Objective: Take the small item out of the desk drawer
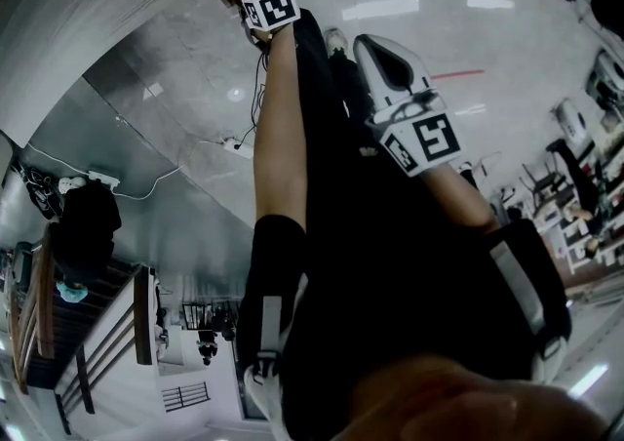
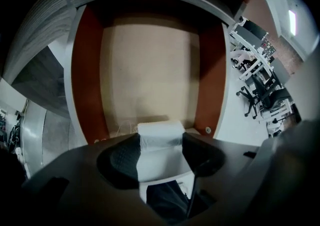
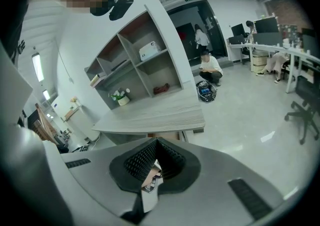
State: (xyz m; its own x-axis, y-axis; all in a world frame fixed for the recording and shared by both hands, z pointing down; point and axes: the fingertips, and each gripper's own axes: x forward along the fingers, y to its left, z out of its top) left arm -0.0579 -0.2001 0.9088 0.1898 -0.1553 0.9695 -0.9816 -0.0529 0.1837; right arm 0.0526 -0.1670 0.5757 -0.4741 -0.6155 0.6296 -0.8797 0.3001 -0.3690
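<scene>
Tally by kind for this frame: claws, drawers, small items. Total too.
claws: 2 (left claw, right claw)
drawer: 1, open
white item: 1, between the left claw's pads
total: 4

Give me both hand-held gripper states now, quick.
Left hand-held gripper: closed on the white item in the drawer.
Right hand-held gripper: closed, empty.
</scene>
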